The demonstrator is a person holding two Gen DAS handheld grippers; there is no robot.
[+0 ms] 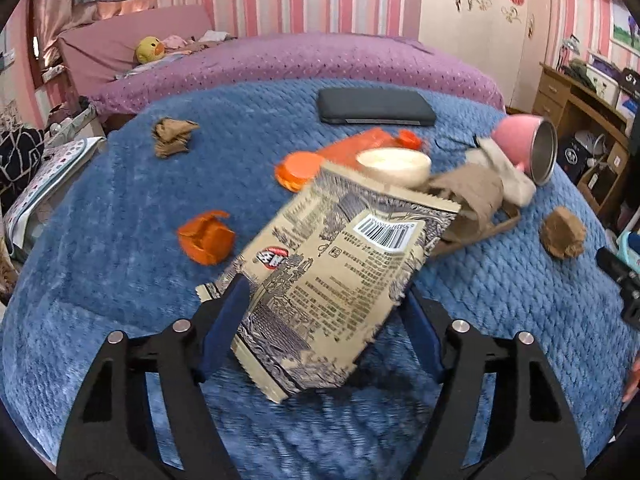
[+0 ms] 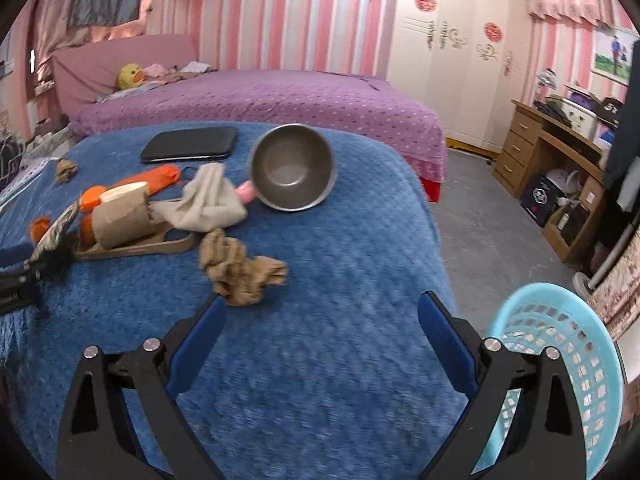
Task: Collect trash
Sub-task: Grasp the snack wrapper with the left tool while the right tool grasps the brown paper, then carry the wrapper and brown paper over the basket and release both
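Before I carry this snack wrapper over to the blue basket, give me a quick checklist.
1. Left gripper on the snack wrapper: cannot tell; its fingers look spread and the wrapper is blurred.
2. Right gripper free: ok, open and holding nothing.
3. Blue basket in reach: ok, beside the right gripper.
4. Basket mouth unobstructed: ok.
5. Trash remaining: not ok; crumpled brown paper and orange scraps lie on the blue blanket.

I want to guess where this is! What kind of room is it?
Most likely a bedroom. There is a bed with a purple cover, a tall white wardrobe against the wall, and a wooden desk to the side.
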